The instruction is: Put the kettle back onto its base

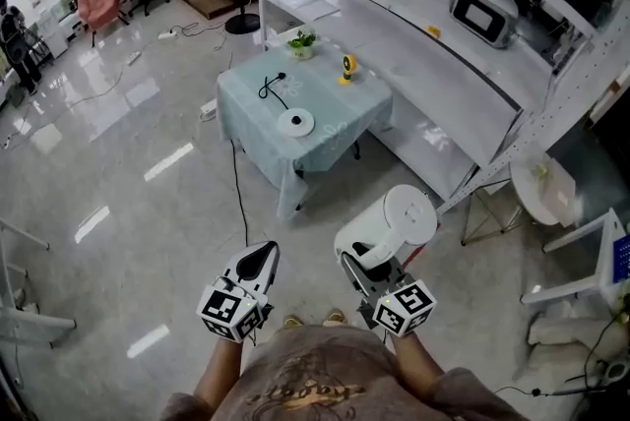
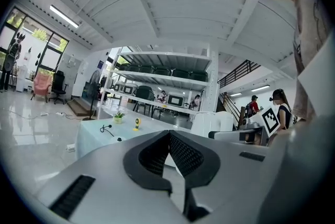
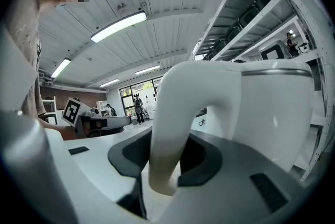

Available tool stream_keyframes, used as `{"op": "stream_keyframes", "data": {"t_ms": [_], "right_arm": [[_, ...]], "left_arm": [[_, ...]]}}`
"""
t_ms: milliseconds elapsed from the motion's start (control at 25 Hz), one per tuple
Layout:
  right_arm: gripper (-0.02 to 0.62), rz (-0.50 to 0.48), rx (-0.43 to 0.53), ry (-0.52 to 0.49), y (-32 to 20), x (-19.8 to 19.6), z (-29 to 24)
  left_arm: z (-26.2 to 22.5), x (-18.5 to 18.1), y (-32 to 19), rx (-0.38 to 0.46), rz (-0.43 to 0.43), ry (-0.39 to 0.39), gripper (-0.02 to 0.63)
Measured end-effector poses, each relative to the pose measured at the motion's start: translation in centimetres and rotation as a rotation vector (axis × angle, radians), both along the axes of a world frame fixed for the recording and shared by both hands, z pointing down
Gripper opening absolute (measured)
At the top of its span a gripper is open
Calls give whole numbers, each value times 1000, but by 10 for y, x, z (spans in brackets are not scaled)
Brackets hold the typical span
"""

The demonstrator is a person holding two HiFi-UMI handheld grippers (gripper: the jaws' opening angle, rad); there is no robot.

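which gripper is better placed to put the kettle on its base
Right: the right gripper is clamped on the handle of the kettle; the left gripper is shut and empty. The base lies ahead.

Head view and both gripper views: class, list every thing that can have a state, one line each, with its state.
Kettle: off its base, carried by its handle, lid closed.
Base: empty, lying on the table.
Left tool: shut, empty.
Right tool: shut on the kettle's handle.
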State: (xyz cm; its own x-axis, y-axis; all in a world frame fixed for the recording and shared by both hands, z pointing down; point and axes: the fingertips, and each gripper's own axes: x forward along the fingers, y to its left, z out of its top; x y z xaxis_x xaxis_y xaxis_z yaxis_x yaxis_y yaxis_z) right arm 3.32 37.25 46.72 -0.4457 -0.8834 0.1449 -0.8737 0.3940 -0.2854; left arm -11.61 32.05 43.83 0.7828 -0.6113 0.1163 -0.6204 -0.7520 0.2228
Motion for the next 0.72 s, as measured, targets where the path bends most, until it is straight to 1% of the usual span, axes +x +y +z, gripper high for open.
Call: {"op": "stream_keyframes", "data": {"t_ms": [160, 400, 520, 720], "right_arm": [[130, 8, 4, 15, -4, -13, 6], [132, 21, -12, -6, -16, -27, 13], [131, 20, -9, -6, -27, -29, 14], [132, 18, 5, -24, -56, -24, 14]], "left_arm": [[1, -11, -8, 3, 21, 1, 21], [13, -29, -28, 21, 28, -3, 21], [8, -28, -38, 11, 23, 12, 21], [14, -22, -62, 5, 28, 12, 21]]}}
